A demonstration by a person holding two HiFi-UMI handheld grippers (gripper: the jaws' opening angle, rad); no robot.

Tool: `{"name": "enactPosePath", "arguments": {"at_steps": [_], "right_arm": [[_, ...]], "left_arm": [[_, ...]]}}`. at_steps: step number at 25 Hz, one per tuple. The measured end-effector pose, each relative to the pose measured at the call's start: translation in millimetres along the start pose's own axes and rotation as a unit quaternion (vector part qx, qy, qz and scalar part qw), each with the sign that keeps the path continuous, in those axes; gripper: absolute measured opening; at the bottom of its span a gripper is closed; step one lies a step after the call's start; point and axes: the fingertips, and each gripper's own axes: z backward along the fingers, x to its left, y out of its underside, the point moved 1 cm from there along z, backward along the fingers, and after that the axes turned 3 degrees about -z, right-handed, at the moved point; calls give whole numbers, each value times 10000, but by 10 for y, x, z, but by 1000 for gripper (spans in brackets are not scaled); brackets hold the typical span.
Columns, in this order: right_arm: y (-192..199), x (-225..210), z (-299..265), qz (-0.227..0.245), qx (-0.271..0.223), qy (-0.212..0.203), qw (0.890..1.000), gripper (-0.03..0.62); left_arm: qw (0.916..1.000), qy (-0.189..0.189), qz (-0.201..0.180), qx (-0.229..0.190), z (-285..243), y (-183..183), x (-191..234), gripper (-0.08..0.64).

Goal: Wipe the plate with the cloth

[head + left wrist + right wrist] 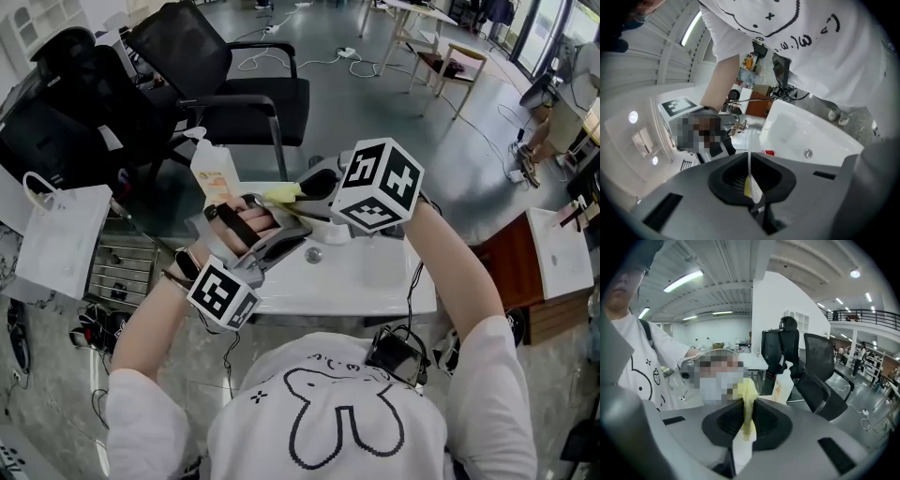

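Above the white sink, my left gripper point(292, 228) is shut on the thin rim of a white plate point(317, 228). In the left gripper view the plate point(750, 165) stands edge-on between the dark pads of the left gripper point(751, 182), with a bit of yellow beside it. My right gripper point(307, 192), under its marker cube, is shut on a yellow cloth point(281, 194) just above the plate. In the right gripper view the cloth point(746, 401) hangs out of the closed pads of the right gripper point(746, 422). Where cloth and plate meet is hidden by the grippers.
The white sink point(375, 272) lies below both hands. A soap pump bottle point(214, 173) stands at its far left corner, and it shows as the bottle point(783, 383) ahead of the right gripper. Black office chairs point(234, 84) stand behind, a white bag point(61, 239) at left, a wooden cabinet point(553, 272) at right.
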Motion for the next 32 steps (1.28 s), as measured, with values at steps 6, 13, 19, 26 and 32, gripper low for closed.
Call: {"name": "enactPosePath", "arguments": {"at_steps": [6,13,19,26,32], "right_arm": [[76,-146,-160,42,307,84,9995,51],[362,-482,-317,80,876,544,9946,51],[669,-698,-274,-404,1051,705,9911,51],[1105,-730,-162,-829,1242,730,9861,51],[1248,-799,-62,-984,1219,1143,9810,51]], "left_arm": [[9998,82,-150,68,-10,12,-24,18],[9998,68,-159,83,-23,-22,-2,20],[9998,9,-136,173,15,22,31,19],[9998,2,-73,197,8,62,3,20],[9995,55,239,179,-118,69,-98,18]]}}
